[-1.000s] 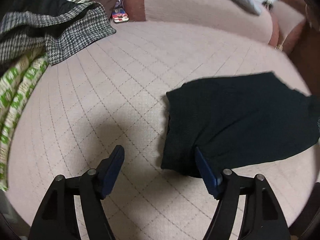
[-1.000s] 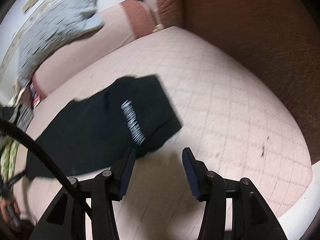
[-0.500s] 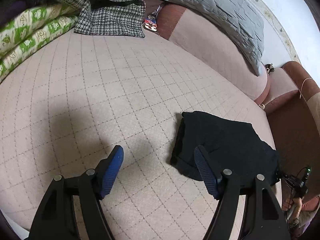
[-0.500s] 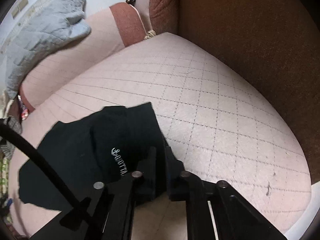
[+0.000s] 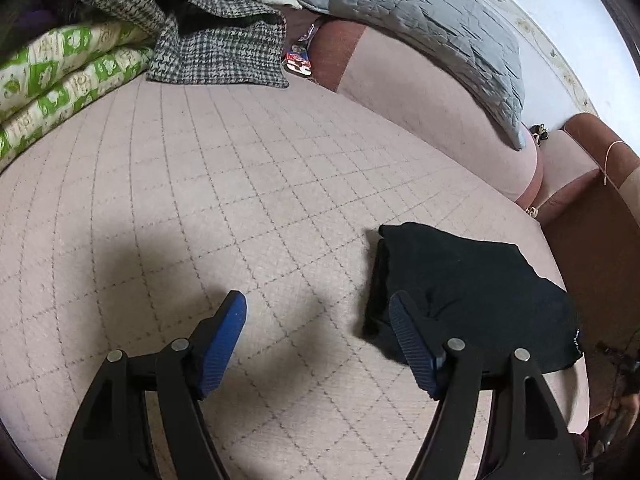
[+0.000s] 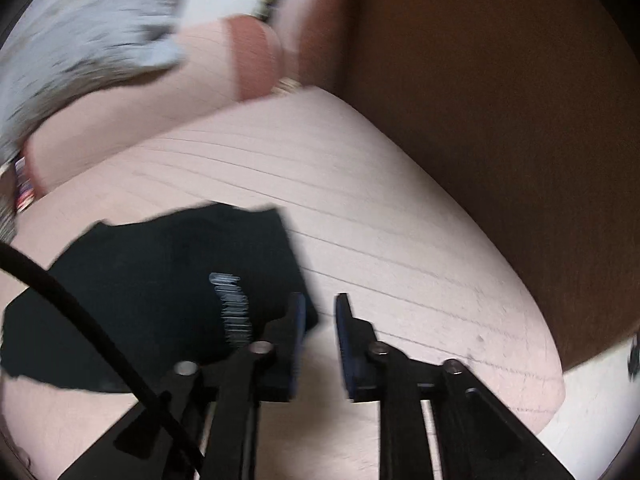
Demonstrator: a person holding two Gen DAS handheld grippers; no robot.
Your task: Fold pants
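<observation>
On the near right part of the pink quilted sofa seat (image 5: 256, 184) lie the black pants (image 5: 472, 280), already folded into a compact bundle. To finish well, I judge any loose edge should be squared and pressed flat without dragging the layers apart. The left tongs (image 5: 318, 322) stand wide apart, empty, their right pad just beside the bundle's near corner. The right tongs (image 6: 320, 320) are opening, nothing between them, just right of the pants.
</observation>
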